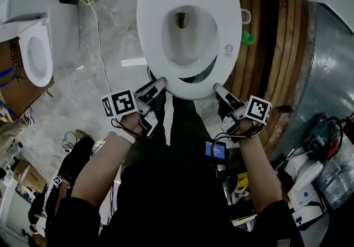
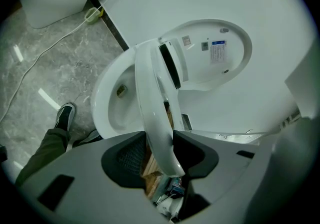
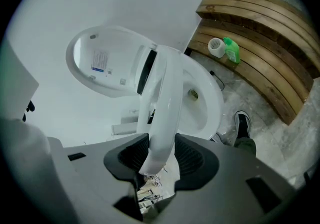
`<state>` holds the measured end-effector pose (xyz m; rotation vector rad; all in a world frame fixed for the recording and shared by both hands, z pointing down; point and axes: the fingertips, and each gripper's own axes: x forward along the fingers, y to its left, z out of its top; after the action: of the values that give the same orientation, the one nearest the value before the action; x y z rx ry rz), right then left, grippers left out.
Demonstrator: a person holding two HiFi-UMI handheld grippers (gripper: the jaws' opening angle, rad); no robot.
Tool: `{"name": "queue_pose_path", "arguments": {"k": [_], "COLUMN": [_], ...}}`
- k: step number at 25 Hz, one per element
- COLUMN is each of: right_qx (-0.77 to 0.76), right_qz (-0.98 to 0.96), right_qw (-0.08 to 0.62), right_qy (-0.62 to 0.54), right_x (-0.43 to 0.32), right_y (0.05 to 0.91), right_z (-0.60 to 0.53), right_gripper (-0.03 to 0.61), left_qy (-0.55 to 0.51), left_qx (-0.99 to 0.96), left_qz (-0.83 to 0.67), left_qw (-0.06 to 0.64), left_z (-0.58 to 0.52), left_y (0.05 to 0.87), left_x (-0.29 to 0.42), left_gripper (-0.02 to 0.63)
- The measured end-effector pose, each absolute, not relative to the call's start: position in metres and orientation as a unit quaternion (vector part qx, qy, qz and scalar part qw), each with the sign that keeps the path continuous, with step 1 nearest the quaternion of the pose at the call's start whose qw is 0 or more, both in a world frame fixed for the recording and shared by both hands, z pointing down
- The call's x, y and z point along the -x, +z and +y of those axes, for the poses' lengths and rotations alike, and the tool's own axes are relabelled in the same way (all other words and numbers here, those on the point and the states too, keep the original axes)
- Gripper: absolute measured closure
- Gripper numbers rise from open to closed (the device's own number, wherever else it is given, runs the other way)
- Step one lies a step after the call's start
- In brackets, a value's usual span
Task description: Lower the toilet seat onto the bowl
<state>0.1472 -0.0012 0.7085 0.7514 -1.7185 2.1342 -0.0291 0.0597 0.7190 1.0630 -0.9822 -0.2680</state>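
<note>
- Gripping the front rim of the white oval plastic toilet seat [image 1: 149,41] with both tools, a person is standing over the white ceramic bowl [image 1: 188,36].
- Left gripper [image 1: 157,84] is clamping the seat's front-left edge. In the left gripper view the rim [image 2: 155,113] is running up between the jaws, and the dark ribbed pads [image 2: 131,158] are pressing on both faces at a fairly wide spread.
- Right gripper [image 1: 220,88] is doing the same at the front-right edge. In the right gripper view the rim [image 3: 167,102] is sitting squarely between the jaws, with the pads [image 3: 192,158] bearing on it from either side.
- Seat is hanging tilted, partway between the raised white lid [image 2: 215,62] and the bowl, touching neither at its front.
- Bowl rim [image 3: 205,102] is lying open below the seat, drain hole showing.
- Person's black shoe [image 2: 65,116] is resting on the grey marbled floor [image 2: 40,67] beside the bowl.
- Curved brown wooden slats [image 3: 260,62] are lying off to the right, a green bottle [image 3: 231,50] on them.
</note>
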Motion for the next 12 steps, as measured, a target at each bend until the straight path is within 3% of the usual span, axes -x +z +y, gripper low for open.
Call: {"name": "queue_pose_path", "arguments": {"k": [12], "right_qx": [-0.281], "right_qz": [-0.576], "right_qw": [0.193], "right_qy": [0.743], "right_x": [-0.161], "right_y": [0.762], "right_z": [0.016], "right_gripper": [0.397], "left_qy": [-0.087], "left_qx": [-0.482], "left_qz": [-0.445], "left_qw": [0.75], "left_z": [0.07], "left_y": [0.769], "left_x": [0.021], "left_gripper": [0.437]}}
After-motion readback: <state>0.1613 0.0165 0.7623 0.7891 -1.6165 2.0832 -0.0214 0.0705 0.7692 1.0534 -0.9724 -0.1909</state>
